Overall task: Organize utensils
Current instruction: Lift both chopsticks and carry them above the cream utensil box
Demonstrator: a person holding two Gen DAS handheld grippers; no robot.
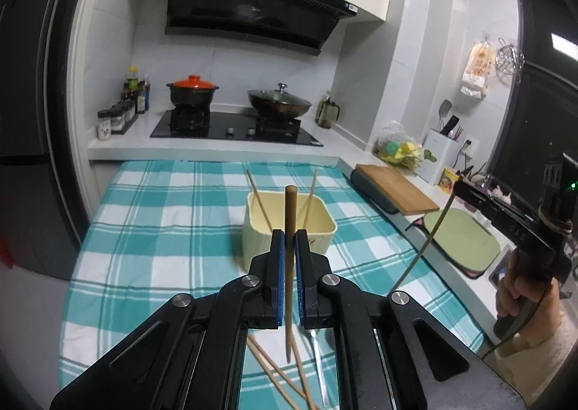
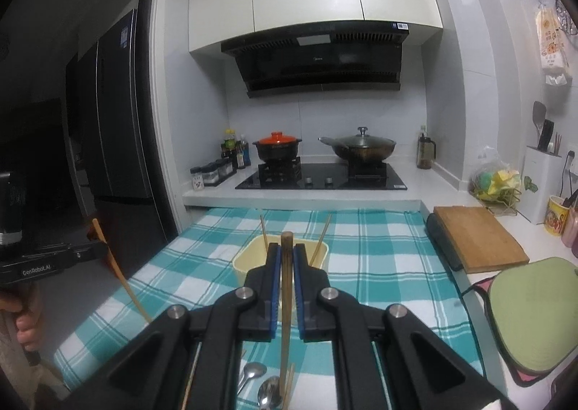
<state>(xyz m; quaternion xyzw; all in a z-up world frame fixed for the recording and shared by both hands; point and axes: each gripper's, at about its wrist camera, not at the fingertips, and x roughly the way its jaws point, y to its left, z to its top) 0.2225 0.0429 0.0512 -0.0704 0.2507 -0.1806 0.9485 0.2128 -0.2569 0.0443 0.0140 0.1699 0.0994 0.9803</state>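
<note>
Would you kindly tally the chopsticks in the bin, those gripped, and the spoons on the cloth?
Light wooden chopsticks standing in the cream plastic bin: 2
Brown wooden chopsticks held by left gripper and right gripper: 2
Metal spoons on the teal checked cloth: 2
Total: 6

The left gripper (image 1: 289, 234) is closed on a brown wooden chopstick (image 1: 289, 265) that stands upright, just in front of the cream rectangular plastic container (image 1: 289, 233). Two pale bamboo chopsticks (image 1: 259, 202) lean inside this container. Right of the container, the right gripper (image 1: 456, 189) holds another thin chopstick (image 1: 426, 244).
</note>
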